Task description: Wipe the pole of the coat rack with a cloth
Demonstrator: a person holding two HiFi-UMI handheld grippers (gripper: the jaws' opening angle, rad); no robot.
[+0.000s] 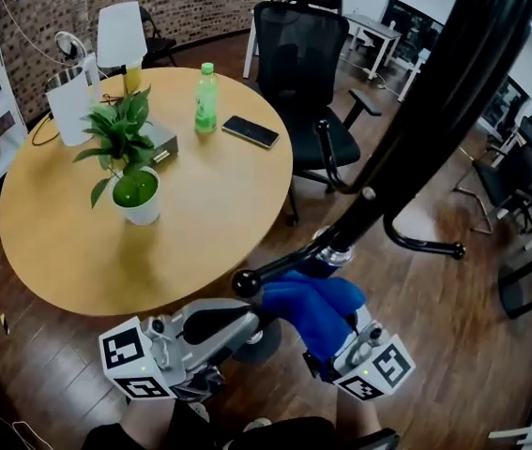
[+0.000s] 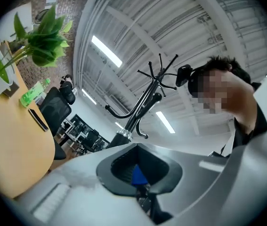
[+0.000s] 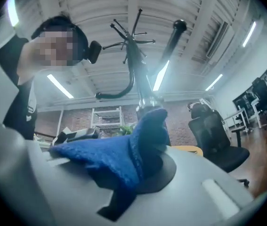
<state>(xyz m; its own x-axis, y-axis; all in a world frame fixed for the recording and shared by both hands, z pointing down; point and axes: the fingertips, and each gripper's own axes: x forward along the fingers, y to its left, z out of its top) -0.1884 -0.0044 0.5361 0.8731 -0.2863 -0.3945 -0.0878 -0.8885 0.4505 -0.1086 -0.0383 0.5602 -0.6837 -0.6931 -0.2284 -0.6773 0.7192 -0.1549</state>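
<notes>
The coat rack's black pole (image 1: pixel 434 111) slants from the top right down to a chrome collar (image 1: pixel 336 251). Just below that collar a blue cloth (image 1: pixel 311 303) is bunched against the pole. My right gripper (image 1: pixel 329 334) is shut on the cloth, which drapes over its jaws (image 3: pixel 124 159) in the right gripper view, with the pole (image 3: pixel 140 81) rising behind. My left gripper (image 1: pixel 247 331) sits low, left of the cloth. Its jaws (image 2: pixel 140 182) are together, and a sliver of blue shows through the notch between them. The pole (image 2: pixel 140 105) stands beyond.
A round wooden table (image 1: pixel 200 223) lies to the left with a potted plant (image 1: pixel 134 190), a green bottle (image 1: pixel 206 98) and a phone (image 1: pixel 250 131). A black office chair (image 1: pixel 308 73) stands behind it. Curved rack arms (image 1: pixel 420 244) jut out near the collar.
</notes>
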